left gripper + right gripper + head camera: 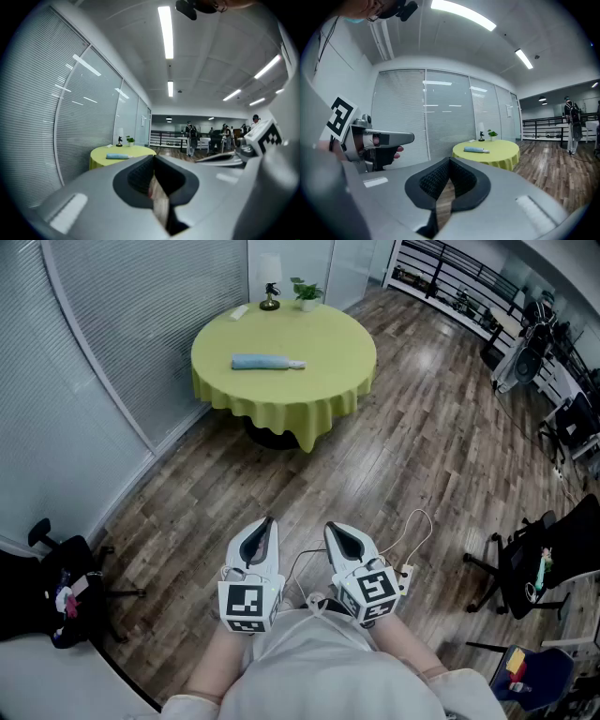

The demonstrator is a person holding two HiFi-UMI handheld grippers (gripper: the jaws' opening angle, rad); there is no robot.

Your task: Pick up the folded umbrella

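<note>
Sharing a table (314, 376) with a plant (307, 292), the umbrella (267, 362) lies beyond clenched left tongs (267, 521) and right tongs (331, 528).

One umbrella (267, 362), one table (323, 338), two tongs (265, 525) (334, 530)

Matt cloth tablecloth (323, 381), glossy wood-plank floor (422, 456), fabric folded umbrella (267, 362), smooth plastic left gripper (268, 520) and right gripper (329, 526).

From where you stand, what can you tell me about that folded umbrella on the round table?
The folded umbrella is a short, light blue roll, fabric by its look, with a pale end, likely the handle, pointing right in the head view. It lies flat near the middle of the round table, resting on its yellow-green cloth. Nothing else touches it.
</note>
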